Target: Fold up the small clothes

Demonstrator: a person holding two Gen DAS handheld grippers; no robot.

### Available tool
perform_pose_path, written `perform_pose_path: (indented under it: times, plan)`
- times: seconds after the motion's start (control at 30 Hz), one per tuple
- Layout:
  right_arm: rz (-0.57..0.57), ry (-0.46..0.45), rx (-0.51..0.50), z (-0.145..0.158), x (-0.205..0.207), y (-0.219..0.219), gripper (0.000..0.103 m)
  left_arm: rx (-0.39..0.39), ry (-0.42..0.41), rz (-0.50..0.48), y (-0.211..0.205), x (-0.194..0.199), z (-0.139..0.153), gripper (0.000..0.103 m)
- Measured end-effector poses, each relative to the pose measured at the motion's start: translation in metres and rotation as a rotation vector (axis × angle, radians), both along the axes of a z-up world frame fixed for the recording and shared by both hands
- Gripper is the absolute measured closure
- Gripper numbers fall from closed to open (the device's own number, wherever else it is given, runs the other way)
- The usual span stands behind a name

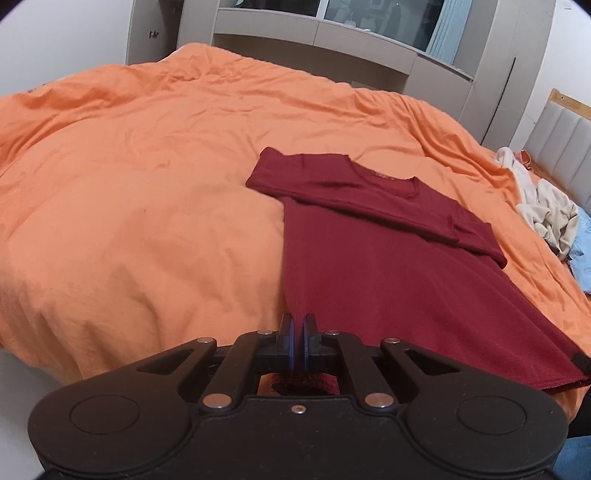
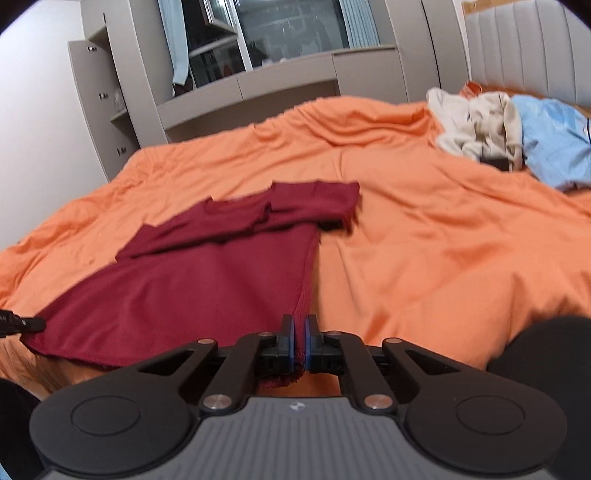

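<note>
A dark red knit top (image 1: 373,251) lies flat on the orange bedcover (image 1: 140,192), neck end far, both sleeves folded across its chest. My left gripper (image 1: 299,323) is shut on the top's near left hem corner, cloth pinched between its blue pads. In the right wrist view the same red top (image 2: 192,277) spreads to the left. My right gripper (image 2: 300,325) is shut on its near right hem corner. The hem stretches between the two grippers. The tip of the other gripper (image 2: 22,323) shows at the left edge of the right wrist view.
A heap of cream clothes (image 2: 476,125) and a light blue garment (image 2: 554,144) lie at the far right of the bed by the padded headboard (image 2: 524,44). Grey shelving and a window (image 2: 288,33) stand beyond the bed. Orange bedcover (image 2: 443,258) spreads right of the top.
</note>
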State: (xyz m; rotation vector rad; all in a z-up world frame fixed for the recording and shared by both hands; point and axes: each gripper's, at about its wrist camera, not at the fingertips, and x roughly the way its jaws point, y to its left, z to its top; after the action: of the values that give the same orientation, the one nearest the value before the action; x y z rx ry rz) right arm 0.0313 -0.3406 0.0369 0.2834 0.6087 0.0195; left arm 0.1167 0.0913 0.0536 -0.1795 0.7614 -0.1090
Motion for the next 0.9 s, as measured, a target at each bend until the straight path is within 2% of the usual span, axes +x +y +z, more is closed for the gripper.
perform_pose_path:
  times: [0.1,0.2,0.27,0.3,0.33,0.4,0.5,0.63,0.73,0.9]
  plan:
    - [0.011,0.017,0.001,-0.006,0.001,0.001,0.095,-0.001,0.007,0.004,0.001,0.002,-0.001,0.096]
    - [0.016,0.016,-0.016,-0.007,0.001,0.002,0.088,0.021,0.016,0.006,-0.002,0.004,-0.002,0.084]
    - [0.023,0.008,-0.03,-0.005,0.0,0.003,0.068,0.03,0.019,0.009,-0.004,0.003,-0.002,0.076]
    - [0.032,0.0,-0.04,-0.004,0.0,0.004,0.051,0.037,0.019,0.012,-0.005,0.004,-0.002,0.066]
    - [0.045,-0.014,-0.059,-0.002,-0.001,0.006,0.039,0.045,0.017,0.019,-0.006,0.003,-0.001,0.051]
    - [0.075,-0.043,-0.1,0.002,-0.004,0.011,0.03,0.081,0.002,0.038,-0.008,0.001,0.003,0.031]
    - [0.148,-0.081,-0.17,0.007,-0.007,0.021,0.014,0.146,-0.028,0.041,-0.013,-0.003,0.011,0.02]
    - [0.265,-0.076,-0.261,0.01,-0.005,0.041,0.004,0.179,-0.039,0.019,-0.021,-0.003,0.017,0.003]
    - [0.317,-0.07,-0.332,0.007,-0.006,0.055,0.001,0.204,-0.04,0.001,-0.03,-0.002,0.017,0.002]
    - [0.345,-0.045,-0.388,0.001,-0.006,0.067,0.0,0.229,-0.03,-0.011,-0.04,0.0,0.015,0.001]
